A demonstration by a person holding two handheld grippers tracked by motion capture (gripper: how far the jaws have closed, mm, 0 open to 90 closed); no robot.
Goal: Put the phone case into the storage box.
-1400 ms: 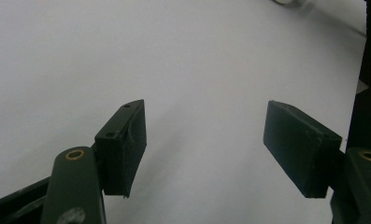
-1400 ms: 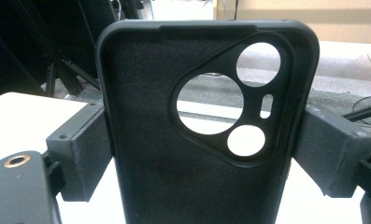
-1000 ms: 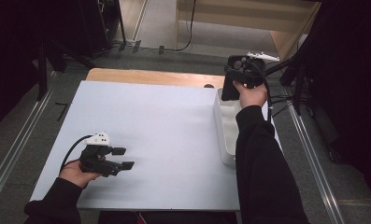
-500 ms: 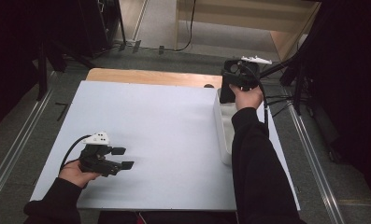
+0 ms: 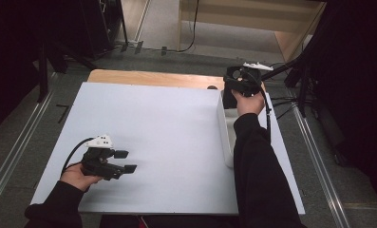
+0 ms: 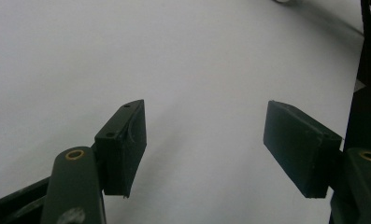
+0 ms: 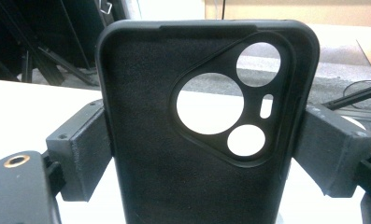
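Since the earlier frame, the right tongs (image 5: 231, 97) had been carried from the counter's (image 5: 167, 128) two o'clock corner slightly toward twelve, over the far end of the white tray (image 5: 224, 124). A black phone case (image 7: 197, 140) was clamped between them, held upright by its sides, camera cutouts uppermost. The left tongs (image 5: 124, 161) were left unmoved at eight o'clock, jaws spread and nothing held.

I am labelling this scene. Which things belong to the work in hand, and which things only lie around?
In the work:
- black phone case, clamped in the right gripper
- white bin under it

Lying around:
- left gripper, open, holding nothing
- floor cables
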